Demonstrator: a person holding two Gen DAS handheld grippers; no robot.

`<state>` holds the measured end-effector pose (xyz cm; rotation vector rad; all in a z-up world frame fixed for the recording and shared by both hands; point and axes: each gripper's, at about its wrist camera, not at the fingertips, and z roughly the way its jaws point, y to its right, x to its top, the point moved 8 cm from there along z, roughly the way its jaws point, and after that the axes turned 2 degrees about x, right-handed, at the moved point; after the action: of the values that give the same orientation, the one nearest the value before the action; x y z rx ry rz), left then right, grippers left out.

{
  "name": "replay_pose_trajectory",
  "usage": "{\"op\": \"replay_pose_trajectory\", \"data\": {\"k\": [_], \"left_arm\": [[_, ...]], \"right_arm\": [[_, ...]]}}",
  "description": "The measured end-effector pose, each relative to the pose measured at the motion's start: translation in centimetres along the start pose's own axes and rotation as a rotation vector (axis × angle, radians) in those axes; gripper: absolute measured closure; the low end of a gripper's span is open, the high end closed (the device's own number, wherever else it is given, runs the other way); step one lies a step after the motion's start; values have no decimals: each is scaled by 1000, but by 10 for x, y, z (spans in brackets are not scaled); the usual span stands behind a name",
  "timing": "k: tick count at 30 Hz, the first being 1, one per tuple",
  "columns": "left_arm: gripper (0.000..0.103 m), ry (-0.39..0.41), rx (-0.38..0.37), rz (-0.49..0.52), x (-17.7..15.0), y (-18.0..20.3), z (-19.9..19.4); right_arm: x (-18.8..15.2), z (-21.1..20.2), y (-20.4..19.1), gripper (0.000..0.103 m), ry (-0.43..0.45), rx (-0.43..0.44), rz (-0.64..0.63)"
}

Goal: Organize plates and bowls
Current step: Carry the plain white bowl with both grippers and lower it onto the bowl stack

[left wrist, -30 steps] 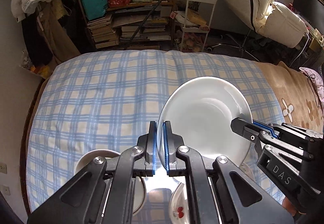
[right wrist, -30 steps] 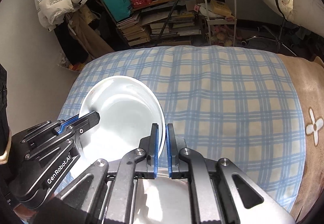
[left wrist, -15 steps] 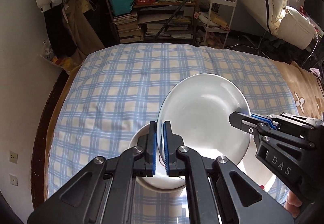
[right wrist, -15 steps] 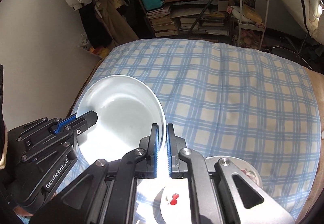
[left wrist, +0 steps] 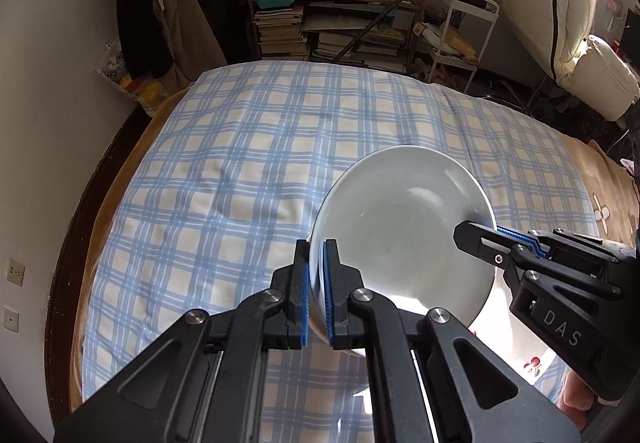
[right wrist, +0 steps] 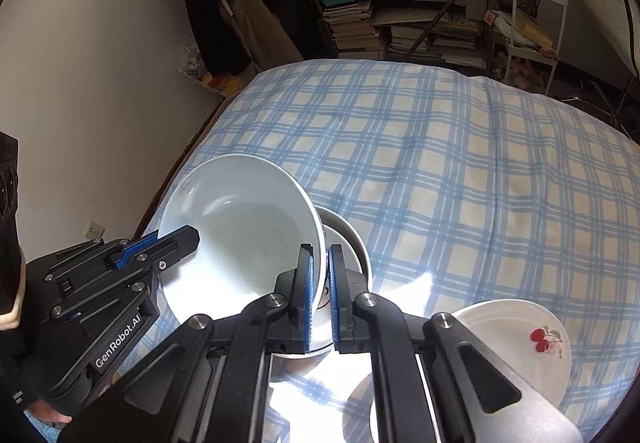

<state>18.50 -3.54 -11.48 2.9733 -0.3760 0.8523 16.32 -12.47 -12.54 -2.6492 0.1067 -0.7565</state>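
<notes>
A large white deep plate hangs tilted over the blue checked bed cover, held by two opposite rims. My left gripper is shut on its near left rim. My right gripper is shut on the rim at the right. In the right wrist view the plate fills the left, with my right gripper clamped on its right rim and my left gripper on the left one. A white bowl sits on the cover just under the plate, mostly hidden. A small white cherry-print plate lies to the right.
The bed's left edge runs close along a white wall. Beyond its far end stand a crowded bookshelf and a white trolley. A brown blanket covers the bed's right side. Another pale dish edge shows at the bottom.
Both grippers have carried the plate leftward across the bed, keeping their grip. The white bowl, earlier off to the left, now lies beneath the plate; the cherry-print plate now sits to the right.
</notes>
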Motion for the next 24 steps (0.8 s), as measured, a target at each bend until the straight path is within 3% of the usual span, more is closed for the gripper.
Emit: {"op": "replay_pose_trajectory", "data": {"k": [24], "left_arm": [[95,-117,16,19,-22,2,54]], "right_arm": [[-22,53,15,95,-116,-27,-20]]}}
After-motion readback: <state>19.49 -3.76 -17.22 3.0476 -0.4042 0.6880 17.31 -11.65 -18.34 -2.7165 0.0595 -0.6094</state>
